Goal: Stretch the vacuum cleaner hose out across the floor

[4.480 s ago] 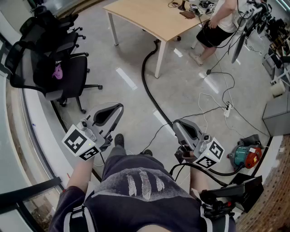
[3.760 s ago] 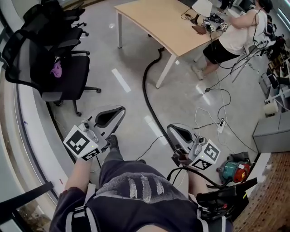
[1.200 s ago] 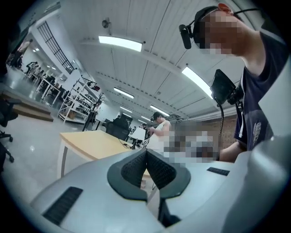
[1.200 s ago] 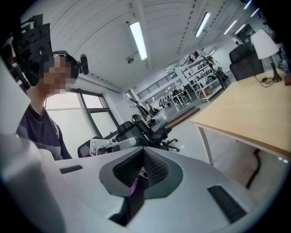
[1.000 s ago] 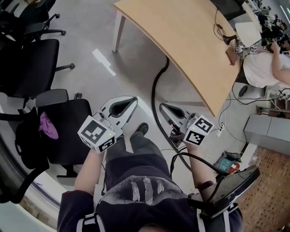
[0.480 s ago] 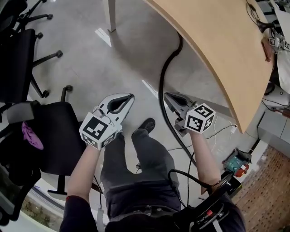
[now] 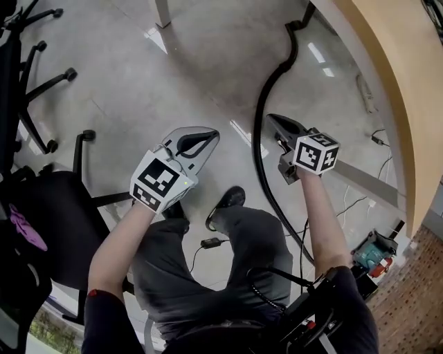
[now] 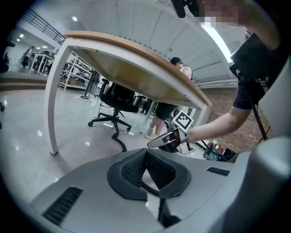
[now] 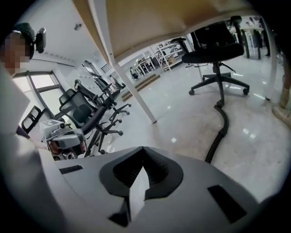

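Note:
The black vacuum hose (image 7: 257, 148) snakes over the grey floor from under the table toward the person's feet. It also shows in the left gripper view, hose (image 8: 119, 142), and in the right gripper view, hose (image 9: 217, 133). My right gripper (image 7: 271, 119) hangs low just right of the hose, jaws shut with nothing between them. My left gripper (image 7: 213, 135) is a short way left of the hose, also shut and holding nothing. Each gripper view looks level over the floor, and neither gripper touches the hose.
A wooden-topped table (image 7: 394, 76) overhangs at the right, with a white leg (image 7: 163, 10) at the top. Black office chairs (image 7: 41, 207) stand at the left. The red and teal vacuum body (image 7: 374, 252) sits at lower right. A power brick and cable (image 7: 211, 243) lie by the person's shoe (image 7: 228, 199).
Both grippers have dropped steeply toward the floor as the person crouches beside the table. The hose now looks larger and nearer. Both pairs of jaws stay shut.

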Demonstrator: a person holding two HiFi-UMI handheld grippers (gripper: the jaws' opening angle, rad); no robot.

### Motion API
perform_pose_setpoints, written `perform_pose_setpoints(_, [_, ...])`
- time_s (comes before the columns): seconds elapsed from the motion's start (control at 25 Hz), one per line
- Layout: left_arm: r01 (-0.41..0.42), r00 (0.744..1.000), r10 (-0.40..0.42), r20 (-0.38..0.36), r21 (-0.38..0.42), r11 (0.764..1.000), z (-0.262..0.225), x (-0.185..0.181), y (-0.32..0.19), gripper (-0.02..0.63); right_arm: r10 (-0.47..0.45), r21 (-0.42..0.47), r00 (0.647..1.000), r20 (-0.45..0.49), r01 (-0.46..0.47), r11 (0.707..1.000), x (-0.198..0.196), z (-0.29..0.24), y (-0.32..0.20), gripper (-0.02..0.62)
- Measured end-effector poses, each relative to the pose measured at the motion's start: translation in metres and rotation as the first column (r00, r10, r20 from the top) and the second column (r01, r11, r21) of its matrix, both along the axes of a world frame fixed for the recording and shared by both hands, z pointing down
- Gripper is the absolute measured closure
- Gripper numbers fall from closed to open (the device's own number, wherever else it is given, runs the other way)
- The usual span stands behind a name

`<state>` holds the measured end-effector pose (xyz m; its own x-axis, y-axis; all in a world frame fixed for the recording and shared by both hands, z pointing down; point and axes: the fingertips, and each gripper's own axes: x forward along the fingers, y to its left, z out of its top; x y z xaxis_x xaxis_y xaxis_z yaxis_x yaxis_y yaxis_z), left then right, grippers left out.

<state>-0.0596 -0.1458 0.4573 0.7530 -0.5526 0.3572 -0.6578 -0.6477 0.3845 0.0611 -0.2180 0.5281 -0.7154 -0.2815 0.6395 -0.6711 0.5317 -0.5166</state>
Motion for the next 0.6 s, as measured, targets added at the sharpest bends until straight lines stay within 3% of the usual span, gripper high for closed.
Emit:
perform_pose_setpoints(0.28, [-0.105, 0.993, 0.101, 0.067, 0.05, 0.993, 0.087, 0.02, -0.027, 0.598, 0.039, 0.016, 0.996, -0.08, -0.038, 0.999, 0.032, 0.108, -0.039, 0.594])
perform_pose_setpoints(0.48, [-0.223, 0.973, 0.219, 0.08, 0.045, 0.974, 0.138, 0.036, -0.029, 0.598, 0.014, -0.083, 0.985, -0.172, -0.029, 0.996, 0.048, 0.187, -0.05, 0.586])
perform_pose_setpoints(0.6, [-0.24, 0.968, 0.235, 0.092, 0.052, 0.969, 0.165, 0.038, -0.038, 0.598, 0.017, -0.09, 0.971, -0.239, -0.04, 0.995, 0.057, 0.225, -0.063, 0.584])
